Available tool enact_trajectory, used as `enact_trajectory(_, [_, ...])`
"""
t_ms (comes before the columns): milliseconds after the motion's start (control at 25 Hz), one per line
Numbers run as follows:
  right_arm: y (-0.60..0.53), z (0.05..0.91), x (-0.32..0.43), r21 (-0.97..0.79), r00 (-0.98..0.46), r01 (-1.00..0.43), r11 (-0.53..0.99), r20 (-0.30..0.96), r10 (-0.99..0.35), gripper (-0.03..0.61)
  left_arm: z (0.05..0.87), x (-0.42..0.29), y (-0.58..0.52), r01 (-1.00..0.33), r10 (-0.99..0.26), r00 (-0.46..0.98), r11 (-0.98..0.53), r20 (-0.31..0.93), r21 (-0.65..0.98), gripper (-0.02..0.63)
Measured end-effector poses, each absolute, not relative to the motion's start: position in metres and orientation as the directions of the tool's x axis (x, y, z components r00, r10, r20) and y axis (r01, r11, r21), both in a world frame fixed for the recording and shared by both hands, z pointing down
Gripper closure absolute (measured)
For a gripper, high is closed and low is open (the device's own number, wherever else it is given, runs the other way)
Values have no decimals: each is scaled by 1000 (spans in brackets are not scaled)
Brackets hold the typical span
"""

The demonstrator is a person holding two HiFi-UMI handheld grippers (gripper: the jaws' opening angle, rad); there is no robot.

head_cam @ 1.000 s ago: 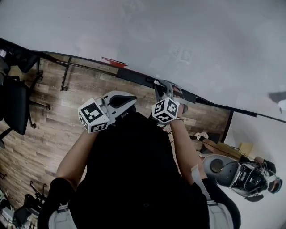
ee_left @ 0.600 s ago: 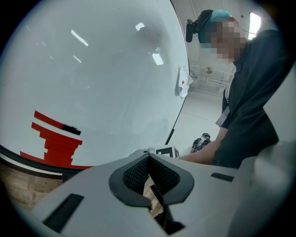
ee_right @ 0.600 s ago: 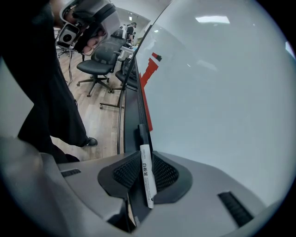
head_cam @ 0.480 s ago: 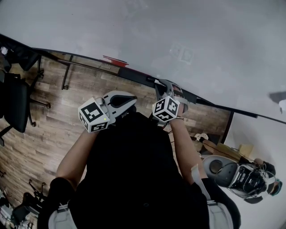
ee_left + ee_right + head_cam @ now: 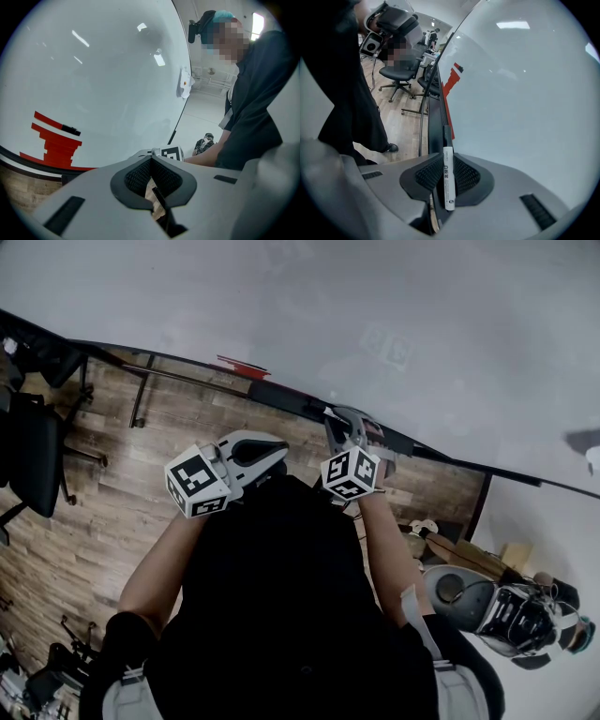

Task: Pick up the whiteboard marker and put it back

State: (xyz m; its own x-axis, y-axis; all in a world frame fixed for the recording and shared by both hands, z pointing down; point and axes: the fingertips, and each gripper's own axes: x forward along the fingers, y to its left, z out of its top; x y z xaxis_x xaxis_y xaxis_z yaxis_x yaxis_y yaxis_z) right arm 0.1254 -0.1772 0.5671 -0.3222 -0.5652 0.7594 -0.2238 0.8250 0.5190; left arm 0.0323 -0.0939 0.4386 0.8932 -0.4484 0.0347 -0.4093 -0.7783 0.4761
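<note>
Gripping the whiteboard marker (image 5: 448, 180) between its two dark pads, the right gripper (image 5: 447, 176) is clenched on the white barrel. The marker lies along the jaws, near the lower middle of the right gripper view. Its black cap points away from the camera, toward the dark ledge (image 5: 436, 112) that runs along the lower edge of the whiteboard (image 5: 525, 93). The cap is near this ledge, but I cannot tell if it touches it.

The left gripper (image 5: 151, 176) has its pads pressed together at the tips, and nothing is between them. Only a small strip of the wooden floor (image 5: 103, 484) is seen through the gap below the tips. In the left gripper view, at the left side of the frame, the board carries stepped red marks (image 5: 56, 140), and a small black object (image 5: 70, 130) sits on the top one; what it is I cannot tell.

In the head view both grippers are held side by side in the middle of the frame, in front of the person's dark torso (image 5: 281, 615), with the board's lower edge just beyond them. A black office chair (image 5: 33, 456) stands at the left edge of that frame.
</note>
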Motion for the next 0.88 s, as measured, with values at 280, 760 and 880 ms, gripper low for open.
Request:
enact_trajectory(280, [-182,536,114,536,-376,-243,809,716,-588,505,434,33,-102,-406,-448,893,-779,28,477,603])
enact_trajectory(760, [-191,448,83,584,-506,-297,756,574,-643,505,424,29,-122,-407,-447,894,-795,21,450,603])
enact_trajectory(880, [-186,422,75,577,-549,-336,745,522,-652,505,420,27,-123,-414,-451,892,-801,19,433,603])
